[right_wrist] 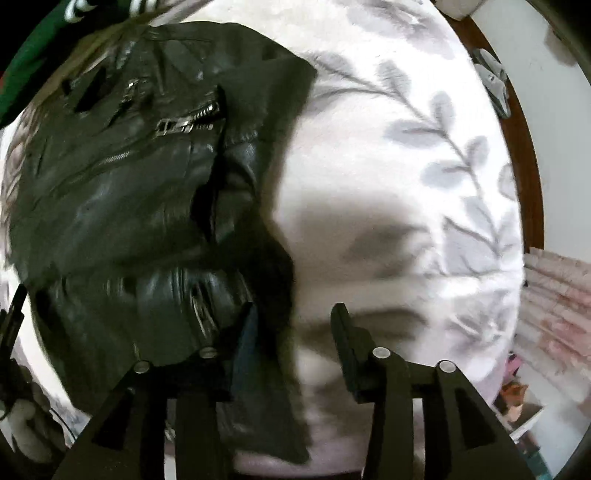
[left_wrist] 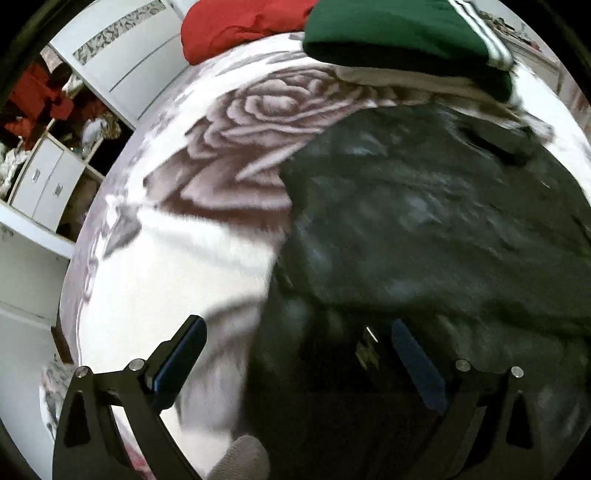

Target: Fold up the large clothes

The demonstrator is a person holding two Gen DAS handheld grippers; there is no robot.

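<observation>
A black leather jacket (left_wrist: pixel 424 229) with silver zippers lies spread on the floral bedspread (left_wrist: pixel 173 266); it also shows in the right wrist view (right_wrist: pixel 122 192). My left gripper (left_wrist: pixel 299 350) is open and straddles the jacket's left edge, one finger over the bedspread, one over the leather. My right gripper (right_wrist: pixel 295 332) is open at the jacket's right edge, with a dark flap (right_wrist: pixel 273 332) lying between its fingers. Neither holds the jacket.
A folded green garment with white stripes (left_wrist: pixel 399 29) and a red garment (left_wrist: pixel 240 26) lie at the bed's far end. White cupboards (left_wrist: pixel 48 184) stand left of the bed. The bed's wooden edge (right_wrist: pixel 524 140) and a pink curtain (right_wrist: pixel 554 306) are on the right.
</observation>
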